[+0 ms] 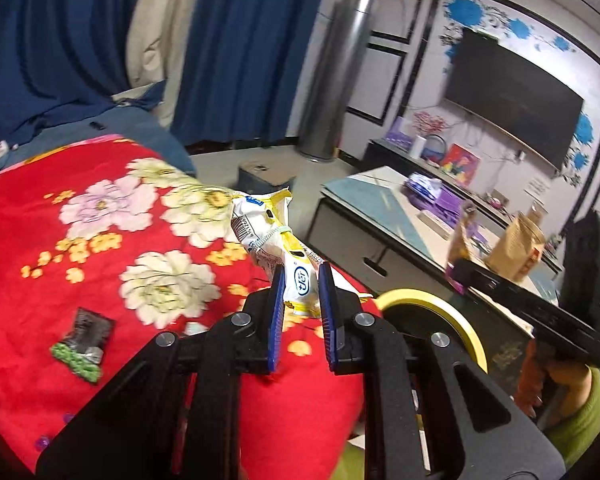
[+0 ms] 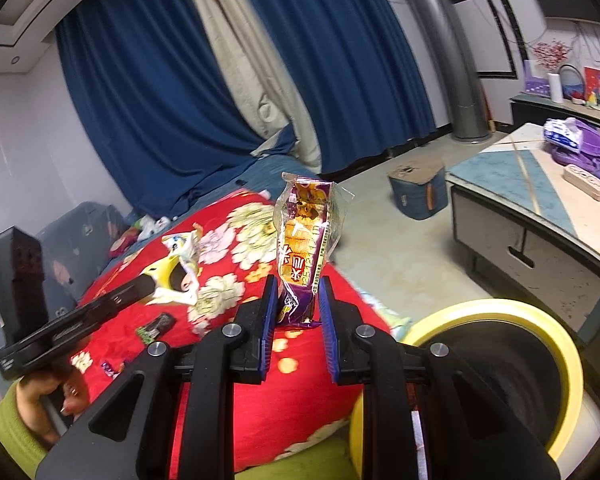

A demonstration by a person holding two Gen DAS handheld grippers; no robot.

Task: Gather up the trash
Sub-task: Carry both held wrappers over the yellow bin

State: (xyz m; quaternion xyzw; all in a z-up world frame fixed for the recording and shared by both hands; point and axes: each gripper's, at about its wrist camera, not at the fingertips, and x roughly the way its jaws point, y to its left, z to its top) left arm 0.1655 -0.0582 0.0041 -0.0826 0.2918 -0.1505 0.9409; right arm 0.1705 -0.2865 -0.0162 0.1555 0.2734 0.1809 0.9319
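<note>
Closest to my left camera, the left hand-held gripper [image 1: 301, 280] is clenched on a white and yellow snack wrapper [image 1: 268, 236], its blue pads [image 1: 277, 312] pinching the lower end while the crumpled top rises up and away over the bedding. Through my right camera, the right hand-held gripper [image 2: 297, 294] is clenched on a purple and orange snack wrapper [image 2: 306, 232], which stands nearly upright between its blue pads [image 2: 269, 320] with its torn clear top flaring out.

Just beside the grippers, low on the right of both views, I see the yellow rim of a round bin [image 2: 500, 312] with a dark inside. From the left camera I can see the right gripper's black body with a hand [image 1: 564, 380] in a green sleeve under it; from the right camera, the left gripper's body with the other hand [image 2: 48, 392] gripping its handle.

Below the held wrappers spreads a red floral blanket [image 1: 100, 240]. A small dark wrapper with a green edge [image 1: 85, 345] lies flat on it, well apart from the left gripper, and a few tiny purple bits [image 1: 40, 443] sit near the blanket's near edge.

Farther off, across the floor, stands a low bench [image 2: 500, 184] with a blue and white top, carrying purple cloth [image 2: 588, 156] and a packet of tissues [image 2: 562, 134]. A small blue stool [image 2: 418, 190] sits on the floor between the bed and the bench. Beyond are blue curtains [image 2: 148, 92], a tall grey column unit [image 1: 340, 80] and a wall-mounted television [image 1: 512, 96].
</note>
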